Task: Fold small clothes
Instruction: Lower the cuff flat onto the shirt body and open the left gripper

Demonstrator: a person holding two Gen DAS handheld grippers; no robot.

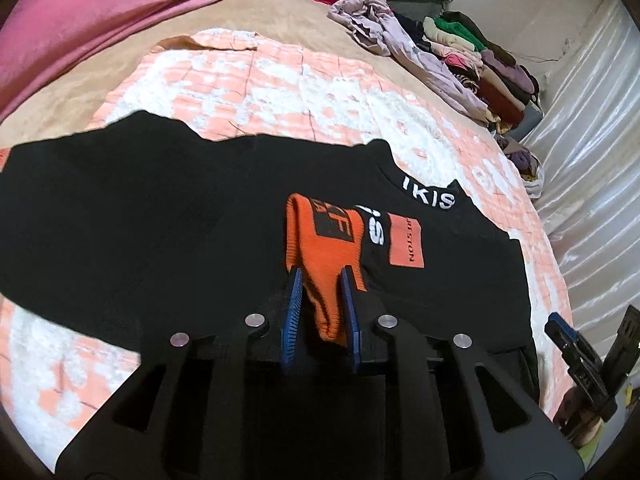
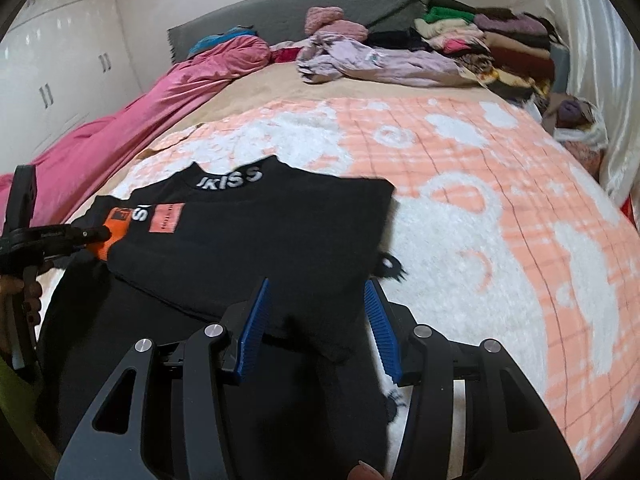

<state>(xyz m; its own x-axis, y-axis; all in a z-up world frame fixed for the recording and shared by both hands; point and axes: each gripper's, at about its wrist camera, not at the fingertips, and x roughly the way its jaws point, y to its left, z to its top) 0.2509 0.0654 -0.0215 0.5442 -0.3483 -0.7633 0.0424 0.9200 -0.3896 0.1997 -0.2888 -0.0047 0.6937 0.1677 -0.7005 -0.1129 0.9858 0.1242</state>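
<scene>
A black sweater with white "IKISS" lettering on the collar and an orange patch lies flat on the blanket. Its orange sleeve cuff is folded over the chest, and my left gripper is shut on it, the blue pads on either side of the knit. From the right wrist view the left gripper comes in from the left edge with the cuff. My right gripper stands open over the sweater's near edge, with black cloth lying loose between the pads. It also shows in the left wrist view as the right gripper.
The sweater lies on a peach and white fleece blanket over a tan bed. A pink cover runs along the left side. Piles of loose and folded clothes sit at the far right by a grey headboard.
</scene>
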